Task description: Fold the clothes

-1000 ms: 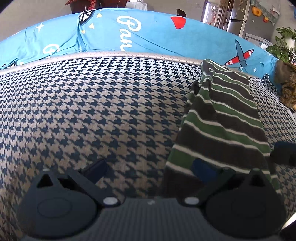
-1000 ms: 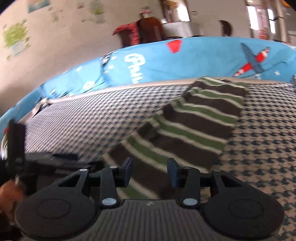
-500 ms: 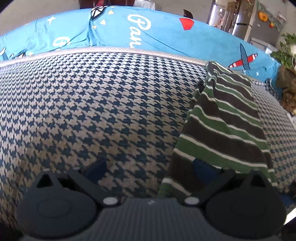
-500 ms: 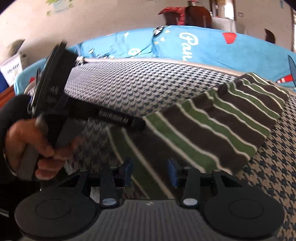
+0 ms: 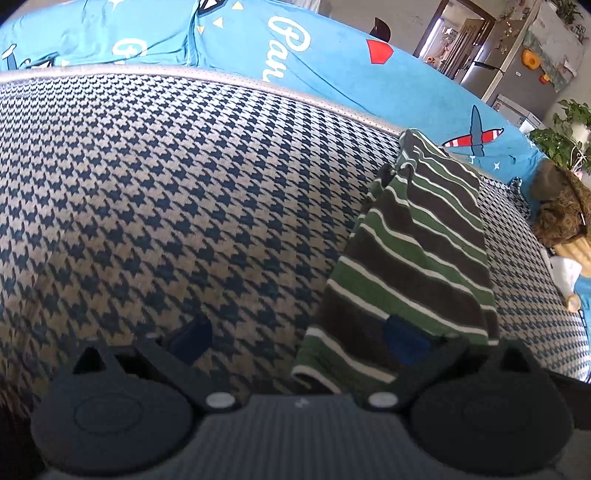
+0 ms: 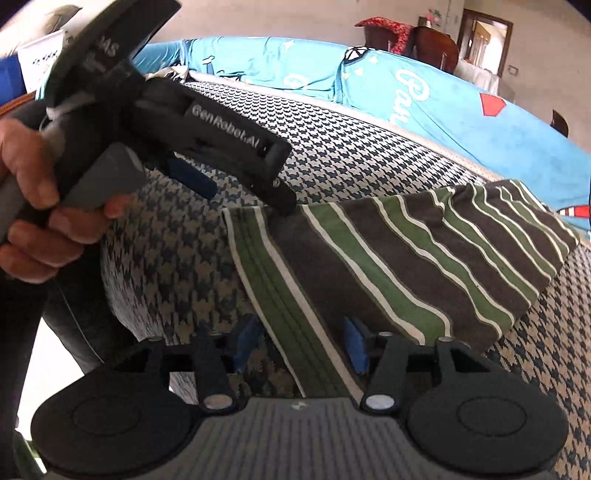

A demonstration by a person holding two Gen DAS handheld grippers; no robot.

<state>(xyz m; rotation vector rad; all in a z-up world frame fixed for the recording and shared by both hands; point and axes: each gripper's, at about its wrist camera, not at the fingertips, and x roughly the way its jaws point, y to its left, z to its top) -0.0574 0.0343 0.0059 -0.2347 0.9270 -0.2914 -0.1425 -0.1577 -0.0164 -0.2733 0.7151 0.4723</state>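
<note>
Apparently both grippers (2 open) straddle striped garment (image 6: 388, 266).

- A lived-in home, a living or sleeping room opening onto a dining area.
- Houndstooth-covered mattress (image 5: 184, 192) backed by a blue children's-print blanket (image 5: 332, 74) with planes and stars.
- Steel fridge (image 5: 517, 70) carrying magnets, beside a leafy houseplant (image 5: 565, 136).
- Wooden dining chair (image 6: 432, 44) draped with red cloth, near a doorway (image 6: 484, 33).
</note>
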